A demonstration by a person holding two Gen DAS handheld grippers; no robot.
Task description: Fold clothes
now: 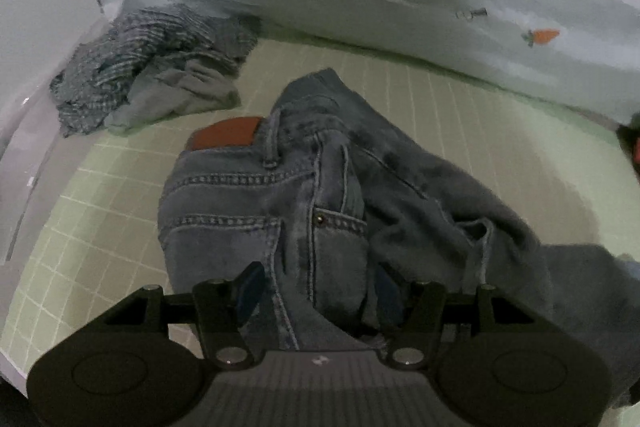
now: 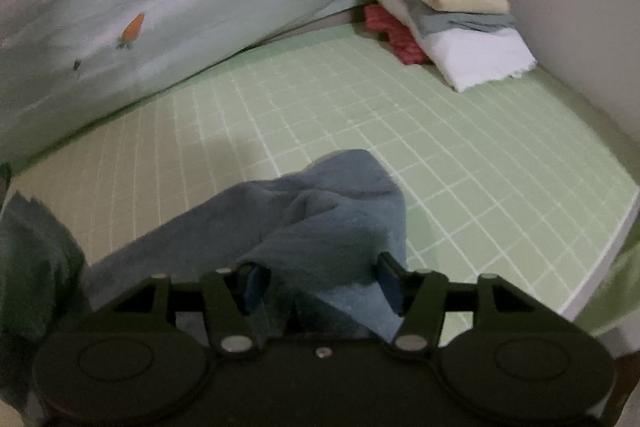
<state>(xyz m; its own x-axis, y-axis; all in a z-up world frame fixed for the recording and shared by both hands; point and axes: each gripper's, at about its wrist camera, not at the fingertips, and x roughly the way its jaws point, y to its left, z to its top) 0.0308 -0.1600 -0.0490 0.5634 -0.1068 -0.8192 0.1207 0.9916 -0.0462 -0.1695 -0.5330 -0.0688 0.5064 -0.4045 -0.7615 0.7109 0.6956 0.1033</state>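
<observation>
We find one pair of jeans (image 1: 280,195) bunched between the fingers of the left gripper (image 1: 320,291); its jaws stand wide with denim filling the gap, but whether the pads press the cloth we cannot tell. Just ahead of it we count one brown waistband patch (image 1: 226,135) and one copper rivet (image 1: 319,221). Farther ahead and to the left lies one crumpled plaid garment (image 1: 152,63). The right gripper (image 2: 320,287) likewise straddles blue denim (image 2: 320,211), jaws apart, grip uncertain. Ahead of it stretches the green grid mat (image 2: 360,115). Far ahead to the right we count one stack of folded items (image 2: 452,23), with one red cloth (image 2: 396,35) touching its left side.
</observation>
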